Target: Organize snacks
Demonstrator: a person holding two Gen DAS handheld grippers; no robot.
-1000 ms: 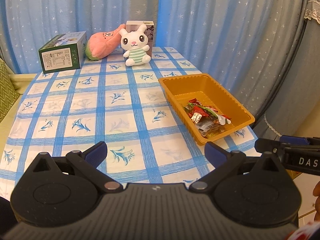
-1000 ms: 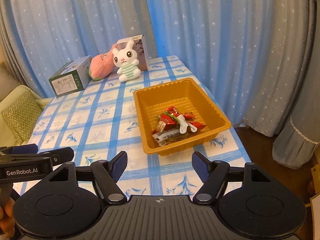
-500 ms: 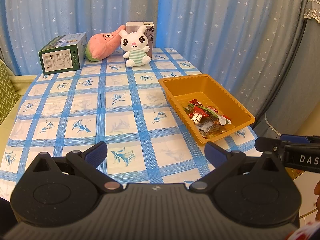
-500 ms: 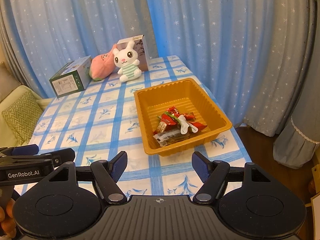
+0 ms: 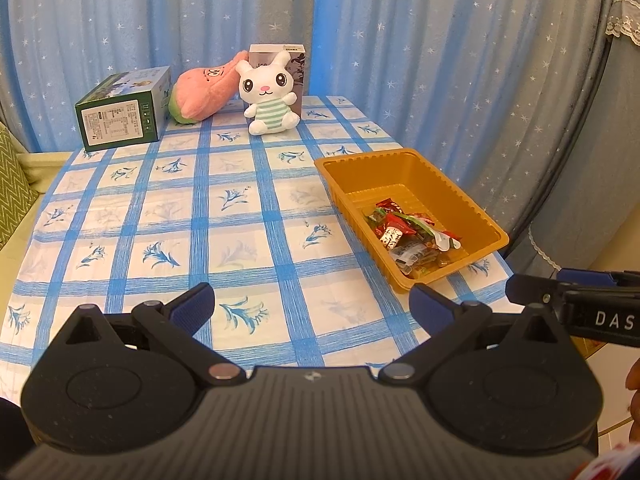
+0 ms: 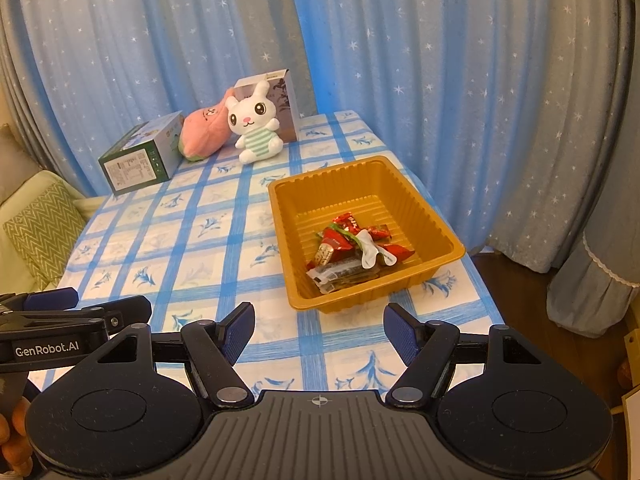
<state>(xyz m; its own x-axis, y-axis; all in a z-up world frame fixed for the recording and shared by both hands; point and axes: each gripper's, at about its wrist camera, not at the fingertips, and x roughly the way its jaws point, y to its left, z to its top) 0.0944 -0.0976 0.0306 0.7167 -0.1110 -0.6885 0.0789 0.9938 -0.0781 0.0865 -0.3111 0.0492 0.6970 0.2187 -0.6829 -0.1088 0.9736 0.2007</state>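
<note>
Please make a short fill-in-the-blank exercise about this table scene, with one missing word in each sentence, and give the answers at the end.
1. The wrapped snacks lie inside the ____ tray.
2. The white rabbit toy wears a shirt with green ____.
3. The tablecloth has a grid of ____ lines.
4. The jaws of the right hand-held gripper are ____, with nothing between them.

Answers: orange; stripes; blue; open
</note>
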